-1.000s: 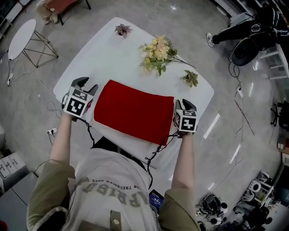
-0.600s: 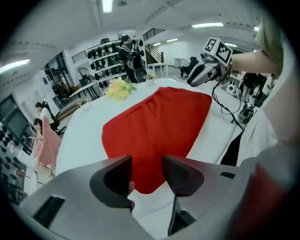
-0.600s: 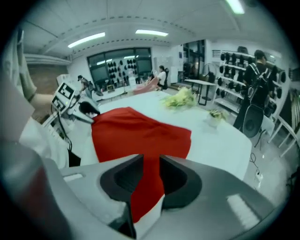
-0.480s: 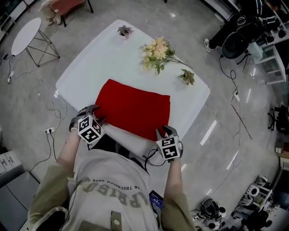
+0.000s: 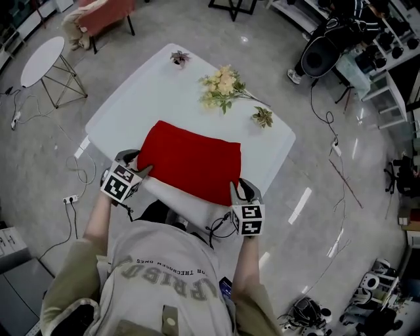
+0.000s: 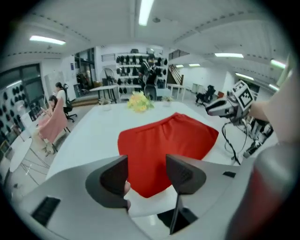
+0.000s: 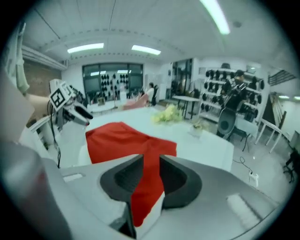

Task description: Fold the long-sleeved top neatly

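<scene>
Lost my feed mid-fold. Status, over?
Left tool open, jaws just opened, nothing gripped. Right tool shut on the red top, near corner. Top lies folded on the table. Flowers far side, clear of it.

A robotics lab or open-plan workshop, dressed with a few home furnishings.

Ceiling strip lights [image 6: 145,9] run over a polished grey floor [image 5: 39,164] with loose cables [image 5: 79,172] trailing across it. A wall rack of dark round gear [image 6: 136,63] stands at the far end, and machine parts [image 5: 305,308] are heaped at the near right. A black swivel chair [image 7: 227,119] and shelving [image 5: 387,72] stand to the right. A white table [image 5: 164,85], a round side table [image 5: 41,52] and a pink armchair [image 5: 105,12] stand among them.
</scene>
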The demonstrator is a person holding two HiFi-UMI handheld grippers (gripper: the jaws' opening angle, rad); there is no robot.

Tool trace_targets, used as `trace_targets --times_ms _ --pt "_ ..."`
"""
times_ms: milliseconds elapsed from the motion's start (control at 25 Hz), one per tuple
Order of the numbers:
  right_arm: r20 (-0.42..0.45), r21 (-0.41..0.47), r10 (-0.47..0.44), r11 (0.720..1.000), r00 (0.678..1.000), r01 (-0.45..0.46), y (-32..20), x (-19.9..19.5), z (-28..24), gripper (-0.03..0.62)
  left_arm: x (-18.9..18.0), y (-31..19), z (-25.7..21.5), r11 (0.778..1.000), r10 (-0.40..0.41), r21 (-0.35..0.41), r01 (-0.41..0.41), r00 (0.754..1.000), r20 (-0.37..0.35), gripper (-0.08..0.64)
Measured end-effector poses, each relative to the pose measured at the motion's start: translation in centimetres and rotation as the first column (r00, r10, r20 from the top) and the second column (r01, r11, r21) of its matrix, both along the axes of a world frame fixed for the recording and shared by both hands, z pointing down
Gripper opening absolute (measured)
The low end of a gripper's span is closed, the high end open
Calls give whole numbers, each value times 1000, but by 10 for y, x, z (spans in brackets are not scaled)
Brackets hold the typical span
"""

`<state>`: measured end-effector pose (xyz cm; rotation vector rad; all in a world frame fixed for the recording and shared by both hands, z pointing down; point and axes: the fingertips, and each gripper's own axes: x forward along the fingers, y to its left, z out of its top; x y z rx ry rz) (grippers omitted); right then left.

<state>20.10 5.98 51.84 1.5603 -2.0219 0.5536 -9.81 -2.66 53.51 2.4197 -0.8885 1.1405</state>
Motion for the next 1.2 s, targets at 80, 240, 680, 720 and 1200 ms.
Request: trace_targets --times_ms 80,240,680,720,1200 --pt "90 196 93 975 992 -109 -3 3 -48 94 3 -3 -34 991 -96 78 105 988 -117 255" --pt "368 428 114 861 923 -277 -2 -15 -128 94 21 -3 -100 932 -185 246 265 935 -303 253" --pt "289 575 86 781 953 -245 10 -80 -182 68 72 38 -176 812 -103 466 351 873 -477 18" --pt "263 589 89 774 961 -233 13 -81 -185 7 73 42 -178 808 -93 473 351 869 -486 14" --pt "186 670 43 725 982 -159 30 -91 -212 0 80 64 -197 774 -21 535 339 858 -514 11"
